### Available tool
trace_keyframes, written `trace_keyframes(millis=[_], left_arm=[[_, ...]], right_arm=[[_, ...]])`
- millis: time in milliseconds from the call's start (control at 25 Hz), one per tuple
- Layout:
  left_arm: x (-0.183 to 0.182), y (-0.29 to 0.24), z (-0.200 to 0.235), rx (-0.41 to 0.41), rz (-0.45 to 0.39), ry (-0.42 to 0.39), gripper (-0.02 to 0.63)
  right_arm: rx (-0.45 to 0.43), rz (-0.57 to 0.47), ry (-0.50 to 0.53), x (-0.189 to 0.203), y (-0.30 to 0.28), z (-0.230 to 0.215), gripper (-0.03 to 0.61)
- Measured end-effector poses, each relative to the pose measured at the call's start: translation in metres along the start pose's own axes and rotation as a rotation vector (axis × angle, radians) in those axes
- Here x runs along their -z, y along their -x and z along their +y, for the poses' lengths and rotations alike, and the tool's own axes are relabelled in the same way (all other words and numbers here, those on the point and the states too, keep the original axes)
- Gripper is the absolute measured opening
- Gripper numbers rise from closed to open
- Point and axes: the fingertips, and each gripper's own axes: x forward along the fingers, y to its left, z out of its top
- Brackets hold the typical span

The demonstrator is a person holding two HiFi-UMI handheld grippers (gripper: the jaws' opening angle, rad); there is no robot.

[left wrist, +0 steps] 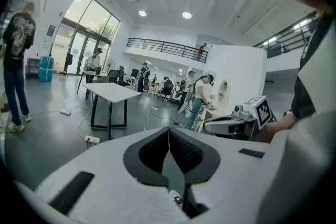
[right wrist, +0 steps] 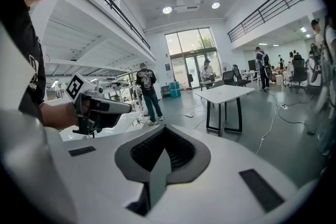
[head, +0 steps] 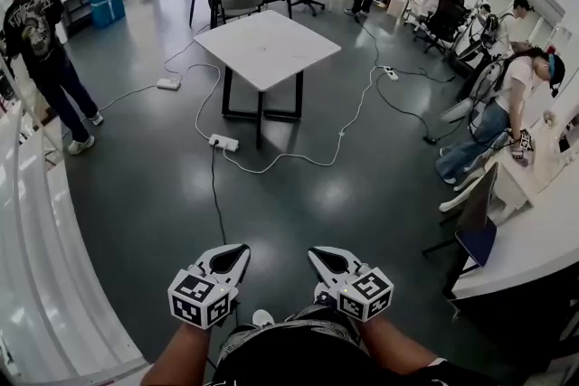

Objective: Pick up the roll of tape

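No roll of tape shows in any view. Both grippers are held low and close to the person's body, over bare dark floor, pointing slightly downward into the room. My left gripper [head: 237, 252] has its jaws pressed together with nothing between them; its own view shows the pads meeting in a thin line [left wrist: 168, 132]. My right gripper [head: 317, 254] is likewise shut and empty, its dark pads closed [right wrist: 164, 132]. Each gripper appears in the other's view, the right gripper [left wrist: 247, 115] at the right and the left gripper [right wrist: 97, 105] at the left.
A white square table [head: 267, 45] stands ahead in the middle of the room. Cables and a power strip [head: 223, 142] lie on the floor before it. White benches [head: 534, 240] run along the right, with a chair [head: 472, 226] beside them, and white shelving [head: 36, 267] along the left. Several people stand around.
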Motion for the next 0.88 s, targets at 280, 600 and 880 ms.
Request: trace_keyframes(millis=[280,600,880], left_arm=[[0.002,0.006,0.016,-0.026,0.012,0.034,0.020],[0.007,0.008,0.029,-0.037,0.027,0.003,0.020],[0.004,0.002,0.049,-0.066,0.053,-0.024,0.020]], right_arm=[[0.000,0.022,0.001,-0.004,-0.012,0.005,0.006],[-0.059,0.041,-0.114,0.002,-0.032,0.002,0.005],[-0.096,0.061,-0.078,-0.007,-0.050,0.003,0.005]])
